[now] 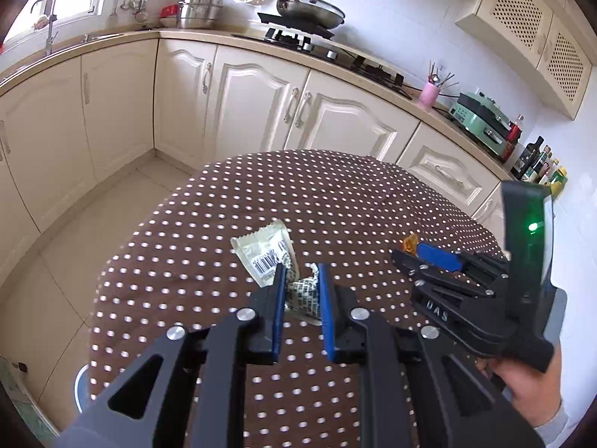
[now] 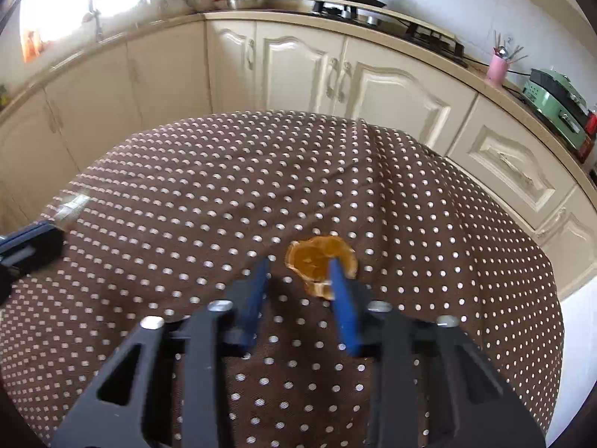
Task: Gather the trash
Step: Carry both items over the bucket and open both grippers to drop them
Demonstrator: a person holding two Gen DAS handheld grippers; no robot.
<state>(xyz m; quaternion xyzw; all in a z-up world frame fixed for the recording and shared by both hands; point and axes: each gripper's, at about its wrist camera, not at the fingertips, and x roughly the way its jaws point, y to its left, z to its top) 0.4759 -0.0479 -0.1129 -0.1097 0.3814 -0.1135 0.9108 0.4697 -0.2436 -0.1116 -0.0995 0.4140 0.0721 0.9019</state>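
A crumpled cream snack wrapper [image 1: 266, 257] with a barcode lies on the brown dotted tablecloth [image 1: 335, 194]. My left gripper [image 1: 303, 280] is shut on its near, scrunched end. In the right wrist view the left gripper [image 2: 30, 242] shows blurred at the left edge, with the wrapper [image 2: 71, 205] at its tip. An orange peel [image 2: 317, 255] lies on the cloth. My right gripper [image 2: 298, 268] hangs just over it with the jaws apart. The right fingertip [image 2: 337, 276] overlaps the peel's near edge and the left one stands clear of it. From the left wrist view the right gripper [image 1: 406, 257] points at the peel [image 1: 410, 242].
The round table drops off on all sides. Cream kitchen cabinets [image 2: 298, 63] curve behind it, with a wok on the stove [image 1: 309, 11], a pink utensil cup [image 1: 429, 93] and a green appliance [image 1: 481, 119] on the counter. A hand [image 1: 522, 380] holds the right gripper's grip.
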